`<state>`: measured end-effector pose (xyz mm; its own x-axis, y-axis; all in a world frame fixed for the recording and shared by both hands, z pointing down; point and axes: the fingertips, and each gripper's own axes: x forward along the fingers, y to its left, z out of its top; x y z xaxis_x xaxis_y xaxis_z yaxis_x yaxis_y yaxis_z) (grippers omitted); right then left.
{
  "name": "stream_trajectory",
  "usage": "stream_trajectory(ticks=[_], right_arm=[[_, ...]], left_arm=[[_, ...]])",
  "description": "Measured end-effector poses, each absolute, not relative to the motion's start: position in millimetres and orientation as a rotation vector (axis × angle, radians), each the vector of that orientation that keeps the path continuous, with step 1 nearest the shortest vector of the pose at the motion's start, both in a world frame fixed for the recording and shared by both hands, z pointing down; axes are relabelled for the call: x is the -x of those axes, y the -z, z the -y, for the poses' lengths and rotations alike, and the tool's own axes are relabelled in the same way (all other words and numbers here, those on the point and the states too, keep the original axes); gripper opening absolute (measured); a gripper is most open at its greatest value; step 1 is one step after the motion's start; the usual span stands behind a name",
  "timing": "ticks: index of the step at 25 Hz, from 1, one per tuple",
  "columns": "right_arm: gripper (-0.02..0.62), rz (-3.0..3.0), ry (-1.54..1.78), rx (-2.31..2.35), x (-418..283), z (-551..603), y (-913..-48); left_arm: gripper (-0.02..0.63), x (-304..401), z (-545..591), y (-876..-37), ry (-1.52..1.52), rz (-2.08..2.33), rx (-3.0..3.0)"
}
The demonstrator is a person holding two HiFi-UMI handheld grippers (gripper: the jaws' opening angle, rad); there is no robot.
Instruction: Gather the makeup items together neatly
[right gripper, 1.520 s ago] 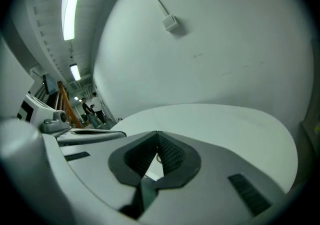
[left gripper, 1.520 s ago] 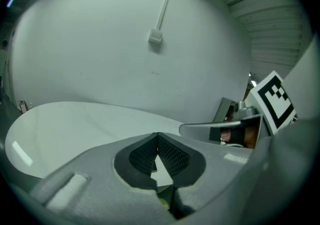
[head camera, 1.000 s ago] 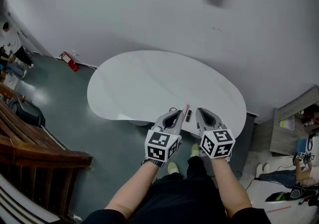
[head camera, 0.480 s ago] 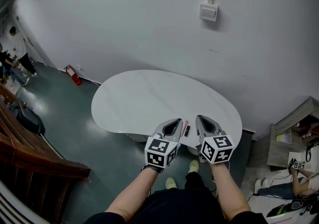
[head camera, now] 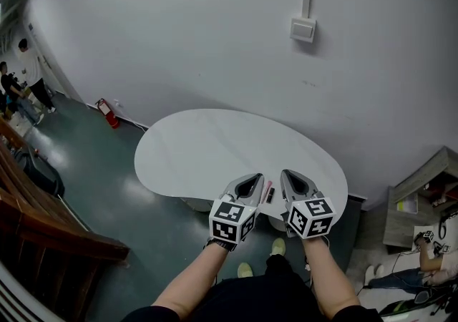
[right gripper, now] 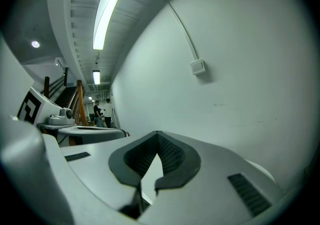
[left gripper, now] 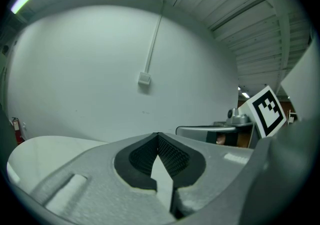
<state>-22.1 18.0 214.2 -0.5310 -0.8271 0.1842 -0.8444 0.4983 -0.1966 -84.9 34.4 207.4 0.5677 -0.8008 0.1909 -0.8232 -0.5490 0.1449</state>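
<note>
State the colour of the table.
The table is white; the head view shows it best.

The left hand-held gripper and right hand-held gripper have pale grey moulded shells, black cross-hatched pads and cubes bearing black-and-white square markers. The person wears a dark short-sleeved garment and pale yellow-green shoes.

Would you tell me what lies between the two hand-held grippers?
Head view: a pink makeup stick and a black one, on the white table.
</note>
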Motion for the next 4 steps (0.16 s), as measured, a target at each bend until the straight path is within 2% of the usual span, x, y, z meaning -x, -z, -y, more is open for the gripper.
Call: stream_trajectory(ticks=[4], right_arm=[[0.014,2.665,-0.401,-1.486,25.7,-21.6,-212.2]], left_arm=[[0.009,88.0,-37.4,-205.4,-0.147,1.361,-2.587]])
